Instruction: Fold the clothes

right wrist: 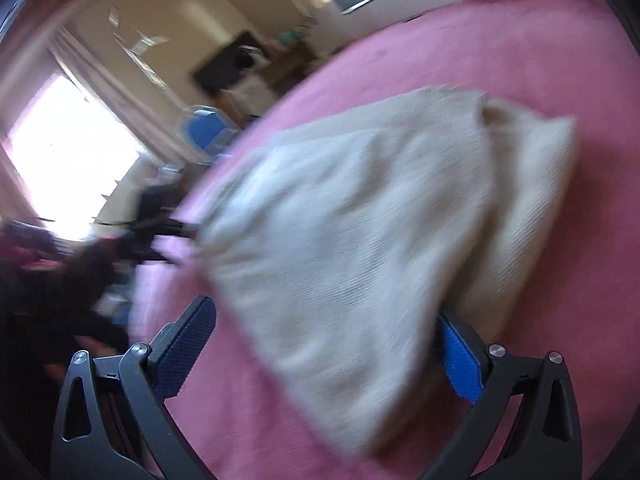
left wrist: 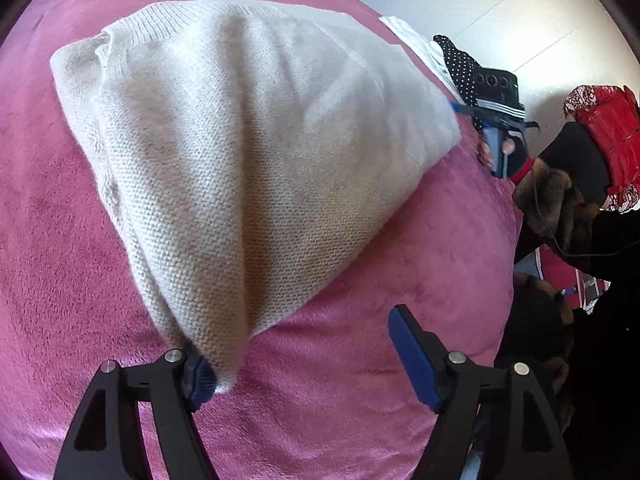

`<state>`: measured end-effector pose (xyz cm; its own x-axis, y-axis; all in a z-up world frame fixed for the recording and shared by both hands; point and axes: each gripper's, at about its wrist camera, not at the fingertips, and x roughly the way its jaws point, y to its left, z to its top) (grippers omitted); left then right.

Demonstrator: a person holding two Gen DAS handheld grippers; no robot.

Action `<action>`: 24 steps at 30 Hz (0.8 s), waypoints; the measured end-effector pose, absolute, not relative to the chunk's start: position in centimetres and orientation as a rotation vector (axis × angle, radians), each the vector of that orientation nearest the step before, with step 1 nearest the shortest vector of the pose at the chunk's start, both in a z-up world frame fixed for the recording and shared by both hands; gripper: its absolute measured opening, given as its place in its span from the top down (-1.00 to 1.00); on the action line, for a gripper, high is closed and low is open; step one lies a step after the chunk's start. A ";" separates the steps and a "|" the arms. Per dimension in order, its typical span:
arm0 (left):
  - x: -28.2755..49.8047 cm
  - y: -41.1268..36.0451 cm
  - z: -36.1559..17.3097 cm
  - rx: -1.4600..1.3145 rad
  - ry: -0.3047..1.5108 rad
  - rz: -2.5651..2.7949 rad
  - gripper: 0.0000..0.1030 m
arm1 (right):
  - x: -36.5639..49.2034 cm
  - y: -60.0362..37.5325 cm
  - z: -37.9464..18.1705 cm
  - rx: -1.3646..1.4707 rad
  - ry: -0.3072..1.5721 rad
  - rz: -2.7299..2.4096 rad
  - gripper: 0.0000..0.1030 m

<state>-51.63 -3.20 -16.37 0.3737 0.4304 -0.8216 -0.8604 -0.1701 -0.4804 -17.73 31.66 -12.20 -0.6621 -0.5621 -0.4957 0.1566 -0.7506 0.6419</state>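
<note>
Sweater, cream and knitted (left wrist: 248, 152), lies folded on the pink plush blanket (left wrist: 360, 360).
Left gripper (left wrist: 308, 364) stands wide apart, the corner resting against its 9 o'clock pad only; right gripper (right wrist: 320, 360) is spread too, blurred fabric draped toward its 3 o'clock finger.

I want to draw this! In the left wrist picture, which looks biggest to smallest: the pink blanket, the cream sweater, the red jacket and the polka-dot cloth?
1. Pink blanket
2. Cream sweater
3. Red jacket and polka-dot cloth: both look small and similar, and both lie farther from the camera, so no ranking between them.
</note>
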 end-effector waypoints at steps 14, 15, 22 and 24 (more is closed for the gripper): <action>-50.9 -1.1 -15.9 -1.334 0.569 1.080 -0.49 | -19.7 28.9 -14.1 1.218 -0.783 -1.895 -1.00; -51.0 -1.0 -15.9 -1.342 0.580 1.064 -0.48 | -19.6 29.1 -14.0 1.223 -0.785 -1.879 -1.00; -51.1 -0.2 -16.3 -1.373 0.627 1.009 -0.48 | -20.1 28.0 -13.8 1.292 -0.722 -1.816 -1.00; -51.1 -0.4 -16.2 -1.374 0.634 1.016 -0.48 | -20.1 27.4 -14.5 1.352 -0.688 -1.807 -1.00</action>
<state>-51.09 -0.42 -16.23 0.4608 0.2125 -0.8617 -0.8673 -0.0984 -0.4880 -20.12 27.44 -14.45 -0.1481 -0.8254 -0.5448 0.2543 -0.5641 0.7856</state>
